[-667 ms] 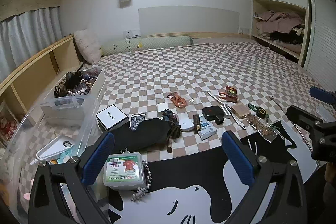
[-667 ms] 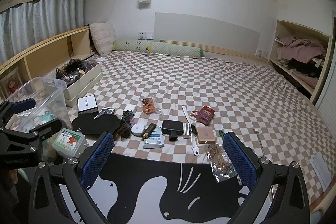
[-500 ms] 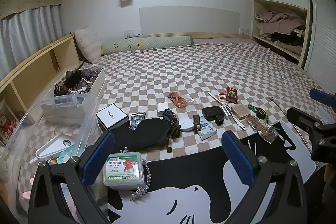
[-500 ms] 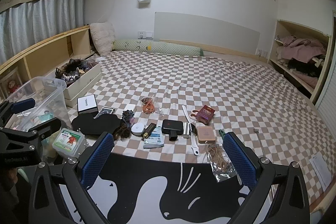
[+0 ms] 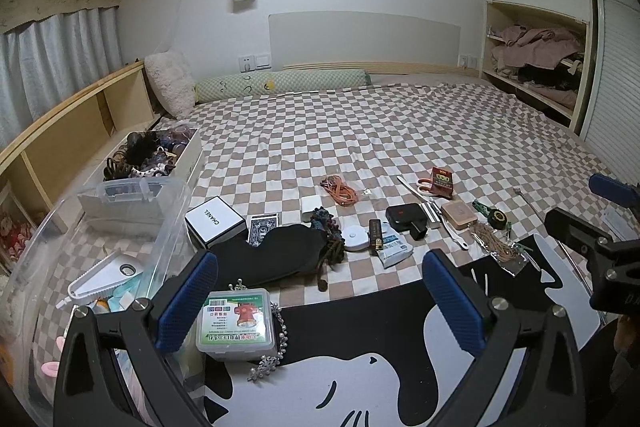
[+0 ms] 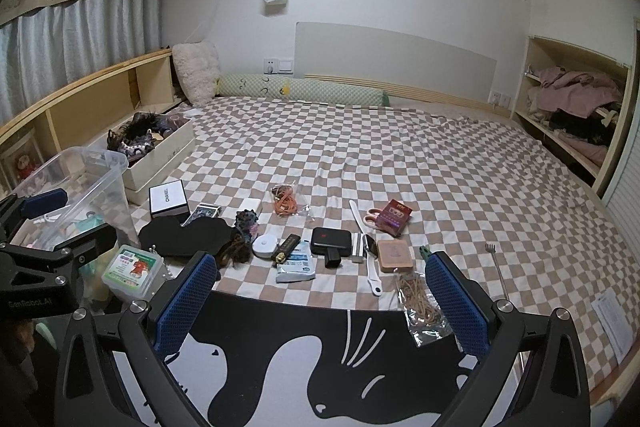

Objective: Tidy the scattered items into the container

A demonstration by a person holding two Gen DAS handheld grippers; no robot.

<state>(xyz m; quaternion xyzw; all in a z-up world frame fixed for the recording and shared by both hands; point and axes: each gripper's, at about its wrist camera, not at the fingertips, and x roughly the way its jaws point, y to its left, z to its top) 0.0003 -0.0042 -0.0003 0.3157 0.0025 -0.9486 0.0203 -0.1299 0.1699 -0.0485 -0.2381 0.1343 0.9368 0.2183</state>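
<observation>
Scattered items lie on a checkered bed: a clear lidded box with a green label, a black cloth piece, a white Chanel box, an orange cord, a black charger and a bag of rubber bands. A clear plastic container stands at the left with a few things inside. My left gripper is open and empty, just above the green-label box. My right gripper is open and empty, hovering over the black-and-white mat.
A white box of hair accessories sits at the far left by the wooden shelf. A long green bolster lies at the headboard. A metal back scratcher lies at the right. An open cupboard holds clothes.
Both grippers have stayed open and nearly still. The left wrist view has tilted slightly, and nothing on the bed has moved.
</observation>
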